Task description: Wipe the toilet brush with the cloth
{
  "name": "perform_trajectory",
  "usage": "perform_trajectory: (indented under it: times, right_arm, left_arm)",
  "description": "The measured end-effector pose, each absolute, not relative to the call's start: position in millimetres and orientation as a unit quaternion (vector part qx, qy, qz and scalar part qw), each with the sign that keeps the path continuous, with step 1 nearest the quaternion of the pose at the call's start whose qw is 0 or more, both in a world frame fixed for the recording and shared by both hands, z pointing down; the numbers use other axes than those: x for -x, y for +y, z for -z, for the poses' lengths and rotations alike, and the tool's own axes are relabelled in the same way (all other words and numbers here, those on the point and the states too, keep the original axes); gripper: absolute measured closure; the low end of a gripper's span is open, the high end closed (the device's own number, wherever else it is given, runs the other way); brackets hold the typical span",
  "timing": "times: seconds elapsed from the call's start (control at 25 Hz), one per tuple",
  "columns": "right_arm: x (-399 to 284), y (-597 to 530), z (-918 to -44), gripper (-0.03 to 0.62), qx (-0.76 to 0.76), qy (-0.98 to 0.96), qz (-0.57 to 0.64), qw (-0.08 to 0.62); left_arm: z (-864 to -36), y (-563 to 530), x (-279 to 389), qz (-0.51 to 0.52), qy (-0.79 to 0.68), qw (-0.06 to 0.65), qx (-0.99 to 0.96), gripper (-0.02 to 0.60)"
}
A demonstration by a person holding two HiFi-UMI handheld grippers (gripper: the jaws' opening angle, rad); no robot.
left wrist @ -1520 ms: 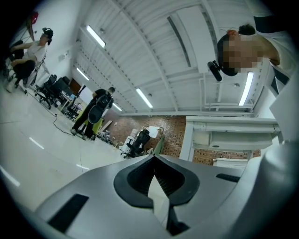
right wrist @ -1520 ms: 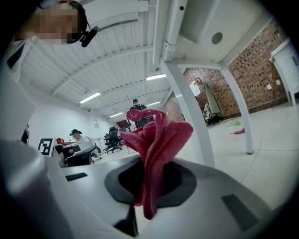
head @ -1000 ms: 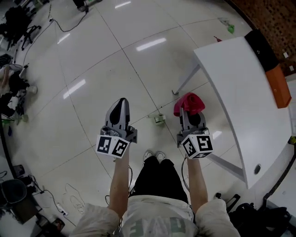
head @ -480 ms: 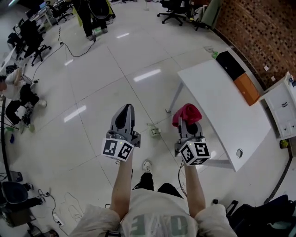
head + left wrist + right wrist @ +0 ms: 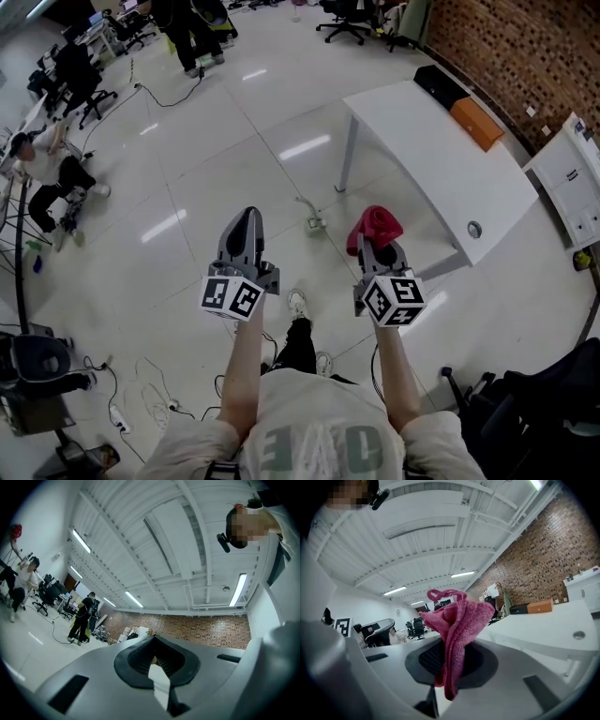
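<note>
A pink-red cloth [image 5: 375, 225] is bunched in my right gripper [image 5: 378, 244], whose jaws are shut on it; in the right gripper view the cloth [image 5: 457, 630] stands up between the dark pads and hangs down in front of them. My left gripper [image 5: 247, 217] is held beside it at the same height, shut with nothing in it; in the left gripper view [image 5: 157, 654] the pads meet. A small pale object with a thin handle [image 5: 312, 219] stands on the floor ahead, between the two grippers; it may be the toilet brush. Both grippers are well above the floor.
A white table [image 5: 441, 159] stands ahead to the right, with a black box [image 5: 442, 86] and an orange box [image 5: 476, 122] at its far end. A white cabinet [image 5: 574, 178] is at the right edge, by a brick wall. Cables, office chairs and people [image 5: 47, 169] fill the left.
The person has stepped and straightened up, so both grippers have risen together. The table and the floor object have slid up and away in the head view. The cloth stays in the right gripper.
</note>
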State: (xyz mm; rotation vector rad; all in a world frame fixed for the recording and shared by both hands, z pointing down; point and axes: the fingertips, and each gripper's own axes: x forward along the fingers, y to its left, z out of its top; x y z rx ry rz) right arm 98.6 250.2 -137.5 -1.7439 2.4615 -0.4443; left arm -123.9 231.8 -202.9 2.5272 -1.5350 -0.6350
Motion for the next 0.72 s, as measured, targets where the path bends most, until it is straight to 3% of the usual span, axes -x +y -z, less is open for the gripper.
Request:
perform_trajectory:
  times: [0.72]
  right_arm:
    - [-29,383,195,0.563,0.560,0.815,0.116,0.091]
  left_arm:
    - [225,355,152,0.221,-0.462,0.067,-0.856,0.578]
